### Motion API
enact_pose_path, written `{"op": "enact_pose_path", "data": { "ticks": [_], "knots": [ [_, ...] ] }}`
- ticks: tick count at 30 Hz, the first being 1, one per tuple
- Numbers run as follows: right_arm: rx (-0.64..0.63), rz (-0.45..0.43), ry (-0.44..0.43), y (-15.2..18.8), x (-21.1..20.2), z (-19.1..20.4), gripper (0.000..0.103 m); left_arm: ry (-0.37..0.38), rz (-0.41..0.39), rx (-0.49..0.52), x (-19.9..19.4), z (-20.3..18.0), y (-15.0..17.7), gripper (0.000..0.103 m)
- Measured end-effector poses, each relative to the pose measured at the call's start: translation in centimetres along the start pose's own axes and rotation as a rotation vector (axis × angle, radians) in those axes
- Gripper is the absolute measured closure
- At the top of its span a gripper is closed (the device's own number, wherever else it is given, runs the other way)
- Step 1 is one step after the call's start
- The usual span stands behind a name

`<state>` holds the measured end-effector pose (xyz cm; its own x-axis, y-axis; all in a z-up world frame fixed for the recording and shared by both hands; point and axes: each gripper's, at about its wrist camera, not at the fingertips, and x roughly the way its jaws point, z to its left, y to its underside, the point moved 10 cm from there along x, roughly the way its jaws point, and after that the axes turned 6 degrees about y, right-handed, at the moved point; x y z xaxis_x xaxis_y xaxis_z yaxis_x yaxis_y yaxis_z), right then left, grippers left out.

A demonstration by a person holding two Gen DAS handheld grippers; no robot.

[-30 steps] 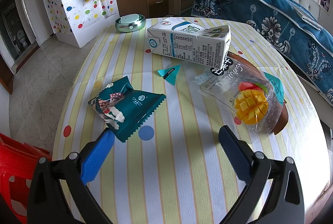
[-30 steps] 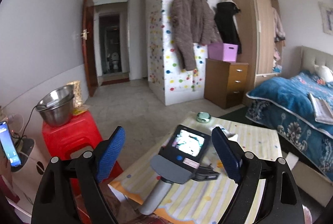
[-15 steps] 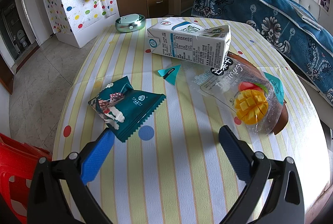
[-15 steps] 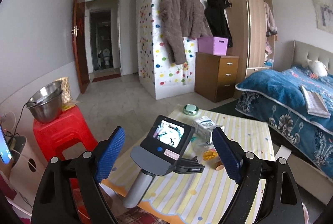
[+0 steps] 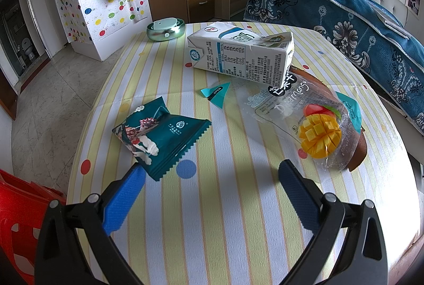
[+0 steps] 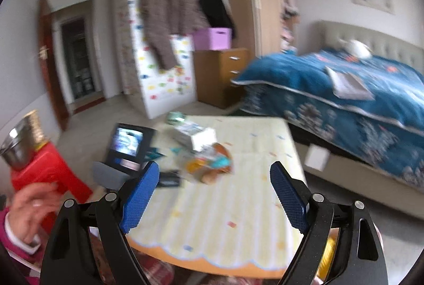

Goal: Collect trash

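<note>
On the striped tablecloth (image 5: 228, 210) lie a teal snack wrapper (image 5: 161, 136), a small teal torn corner piece (image 5: 217, 94), a white milk carton (image 5: 241, 54) on its side and a clear dried mango bag (image 5: 307, 120). My left gripper (image 5: 209, 179) hovers open just short of the wrapper, nothing between its blue pads. In the blurred right wrist view, my right gripper (image 6: 214, 187) stands open above the near table edge (image 6: 212, 261), with the mango bag (image 6: 209, 165) and carton (image 6: 193, 134) beyond it. The left gripper's handle with its screen (image 6: 127, 147) shows at left.
A round green metal tin (image 5: 165, 29) sits at the table's far edge. A red plastic stool (image 6: 45, 173) with a steel bowl (image 6: 18, 150) stands left of the table; a blue-covered bed (image 6: 344, 94) is on the right. A person's hand (image 6: 29, 208) is at lower left.
The right gripper has swung right and tipped down, so the table fills more of its view and the picture is blurred. The left gripper has not moved.
</note>
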<state>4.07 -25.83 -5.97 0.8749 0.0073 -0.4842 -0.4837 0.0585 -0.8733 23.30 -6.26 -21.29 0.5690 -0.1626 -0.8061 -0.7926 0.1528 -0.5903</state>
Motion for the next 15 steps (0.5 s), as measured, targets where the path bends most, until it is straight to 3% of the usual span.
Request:
{"op": "enact_pose_path", "data": {
  "ticks": [7, 13, 15],
  "knots": [
    [0.061, 0.056, 0.076, 2.3, 0.7, -3.6, 0.018, 0.0, 0.0, 0.0, 0.0, 0.0, 0.0, 0.006],
    [0.064, 0.075, 0.065, 3.3, 2.0, -4.5, 0.018, -0.017, 0.009, 0.009, -0.6, 0.0, 0.5, 0.006],
    [0.047, 0.08, 0.048, 3.3, 2.9, -4.2, 0.018, -0.043, -0.022, 0.044, -2.1, 0.1, 0.6, 0.006]
  ]
}}
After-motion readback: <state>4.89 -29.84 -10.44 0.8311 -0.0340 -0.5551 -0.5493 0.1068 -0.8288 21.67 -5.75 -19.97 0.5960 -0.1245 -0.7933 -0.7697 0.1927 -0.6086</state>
